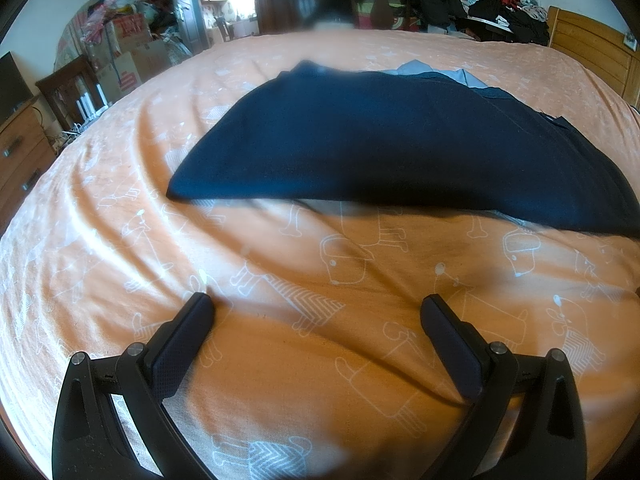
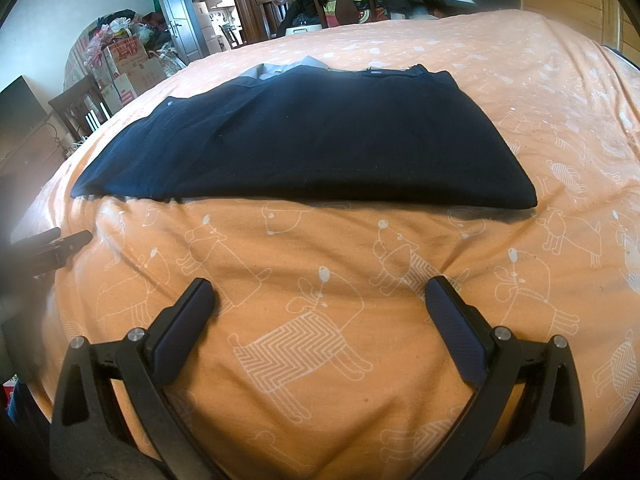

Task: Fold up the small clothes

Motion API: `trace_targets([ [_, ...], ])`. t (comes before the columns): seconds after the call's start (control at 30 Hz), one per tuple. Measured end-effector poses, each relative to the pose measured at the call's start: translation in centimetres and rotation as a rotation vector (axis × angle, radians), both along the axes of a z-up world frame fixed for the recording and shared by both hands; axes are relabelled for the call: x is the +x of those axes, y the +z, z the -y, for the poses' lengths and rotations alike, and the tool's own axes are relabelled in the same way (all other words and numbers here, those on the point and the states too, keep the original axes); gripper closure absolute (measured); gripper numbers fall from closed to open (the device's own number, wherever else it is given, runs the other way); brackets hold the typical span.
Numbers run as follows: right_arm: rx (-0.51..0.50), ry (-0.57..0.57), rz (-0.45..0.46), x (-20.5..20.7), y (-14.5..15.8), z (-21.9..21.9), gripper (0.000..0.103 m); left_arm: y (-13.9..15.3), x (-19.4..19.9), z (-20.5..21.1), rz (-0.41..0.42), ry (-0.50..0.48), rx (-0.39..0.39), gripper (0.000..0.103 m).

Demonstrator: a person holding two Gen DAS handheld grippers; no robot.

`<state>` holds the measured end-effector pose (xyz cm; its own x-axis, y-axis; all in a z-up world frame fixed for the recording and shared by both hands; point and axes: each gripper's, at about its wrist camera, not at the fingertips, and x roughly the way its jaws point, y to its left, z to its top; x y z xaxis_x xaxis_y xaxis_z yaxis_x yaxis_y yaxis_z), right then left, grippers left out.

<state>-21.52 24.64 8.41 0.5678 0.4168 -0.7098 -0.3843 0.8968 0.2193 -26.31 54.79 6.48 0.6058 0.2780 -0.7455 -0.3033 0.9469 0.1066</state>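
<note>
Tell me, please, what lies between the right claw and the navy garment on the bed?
Only bare orange bedsheet separates the open right claw from the navy garment; the right wrist view shows it.

We count one navy garment (image 2: pixel 304 140) on one bed (image 2: pixel 320 264), two grippers, left (image 1: pixel 316 312) and right (image 2: pixel 320 292), and one headboard (image 1: pixel 592 52).
</note>
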Motion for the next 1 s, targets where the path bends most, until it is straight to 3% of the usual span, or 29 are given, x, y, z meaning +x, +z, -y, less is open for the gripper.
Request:
trace_targets([
  [1.0, -0.013, -0.007, 0.011, 0.2, 0.0, -0.9, 0.0, 0.0, 0.2, 0.0, 0.013, -0.01, -0.011, 0.0],
])
